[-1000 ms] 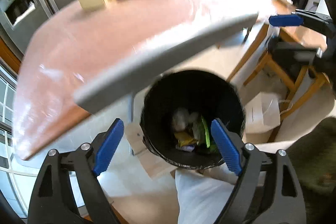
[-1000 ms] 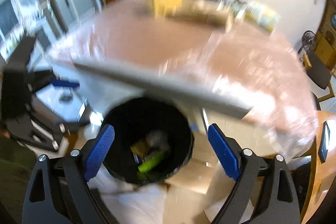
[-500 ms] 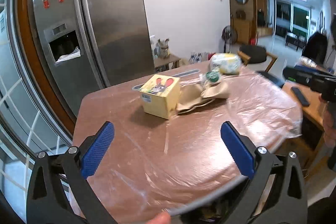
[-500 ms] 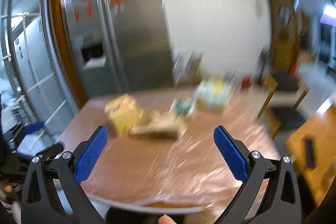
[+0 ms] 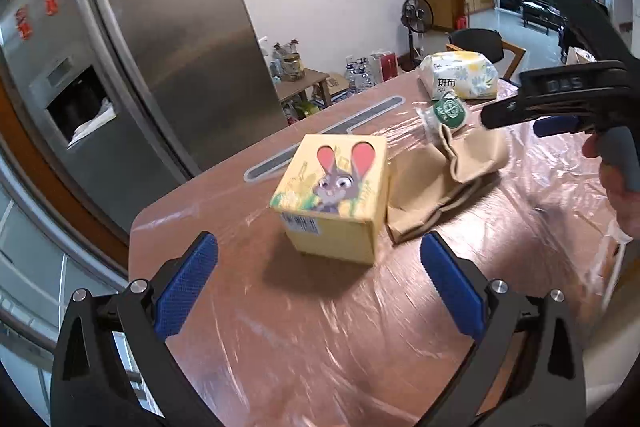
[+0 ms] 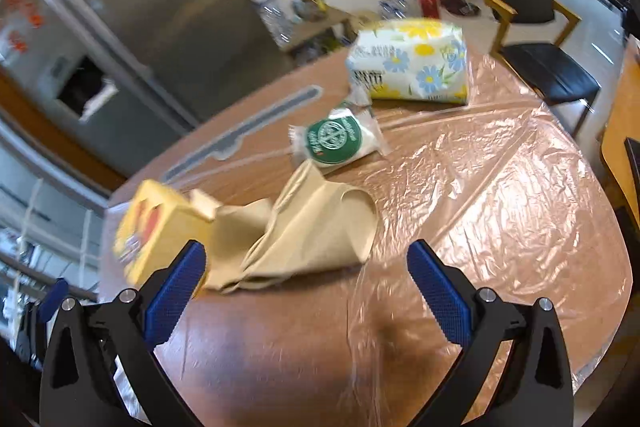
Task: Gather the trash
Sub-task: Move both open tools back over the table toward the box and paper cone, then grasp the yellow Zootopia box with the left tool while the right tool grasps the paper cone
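Observation:
A yellow carton with a rabbit picture [image 5: 334,201] stands on the plastic-covered brown table [image 5: 320,339]. A crumpled brown paper bag [image 5: 448,183] lies right of it, also in the right wrist view [image 6: 304,231]. Behind the bag lies a clear wrapper with a green round label [image 6: 338,141]. My left gripper [image 5: 318,289] is open and empty, just short of the carton. My right gripper [image 6: 306,297] is open and empty, just short of the paper bag; it also shows in the left wrist view [image 5: 560,115] above the table's right side.
A flowered tissue pack [image 6: 412,71] sits at the table's far edge. A steel fridge [image 5: 140,67] stands behind the table at the left. A black chair [image 6: 536,39] and a wooden table [image 6: 620,131] stand to the right. The carton shows blurred in the right wrist view [image 6: 156,227].
Both grippers have risen from over the black trash bin below the table edge and come forward over the tabletop, toward the carton and the paper bag. Both stay open.

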The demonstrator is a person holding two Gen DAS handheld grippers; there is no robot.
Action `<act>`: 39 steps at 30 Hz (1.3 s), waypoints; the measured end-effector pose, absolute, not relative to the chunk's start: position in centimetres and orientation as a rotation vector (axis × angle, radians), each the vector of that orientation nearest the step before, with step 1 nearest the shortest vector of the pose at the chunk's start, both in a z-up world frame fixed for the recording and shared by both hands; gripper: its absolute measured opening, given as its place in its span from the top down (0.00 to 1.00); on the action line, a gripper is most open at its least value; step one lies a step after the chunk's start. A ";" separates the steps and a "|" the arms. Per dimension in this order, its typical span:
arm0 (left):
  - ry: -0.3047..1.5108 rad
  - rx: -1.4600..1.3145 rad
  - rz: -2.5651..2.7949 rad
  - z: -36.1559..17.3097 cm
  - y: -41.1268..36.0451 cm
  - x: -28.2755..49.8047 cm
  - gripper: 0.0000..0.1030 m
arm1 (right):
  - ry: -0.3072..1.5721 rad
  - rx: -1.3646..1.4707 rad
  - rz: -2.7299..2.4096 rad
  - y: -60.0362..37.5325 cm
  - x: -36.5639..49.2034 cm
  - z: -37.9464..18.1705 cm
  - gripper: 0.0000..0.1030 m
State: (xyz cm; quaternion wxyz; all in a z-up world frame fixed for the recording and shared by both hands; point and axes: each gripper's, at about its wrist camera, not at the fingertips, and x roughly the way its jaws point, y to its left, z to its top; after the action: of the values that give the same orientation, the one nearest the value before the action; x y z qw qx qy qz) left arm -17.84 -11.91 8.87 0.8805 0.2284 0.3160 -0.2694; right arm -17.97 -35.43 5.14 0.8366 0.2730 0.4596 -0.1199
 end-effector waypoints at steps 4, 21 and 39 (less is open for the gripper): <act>0.673 0.517 -0.624 7.7 -13.1 -15.6 0.02 | 1.060 0.629 -0.319 -35.8 -15.6 2.8 0.09; 0.768 0.532 -0.747 5.0 -15.2 -11.2 0.02 | 1.149 0.570 -0.414 -34.8 -11.8 0.7 0.21; 0.820 0.510 -0.759 3.9 -15.1 -10.4 0.22 | 1.096 0.552 -0.359 -35.1 -12.8 0.3 0.25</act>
State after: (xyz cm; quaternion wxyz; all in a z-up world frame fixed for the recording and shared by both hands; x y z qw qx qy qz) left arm -10.36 -15.09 3.89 0.8173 0.2393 0.3846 -0.3562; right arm -12.79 -35.15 0.34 0.8026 0.2577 0.5112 -0.1677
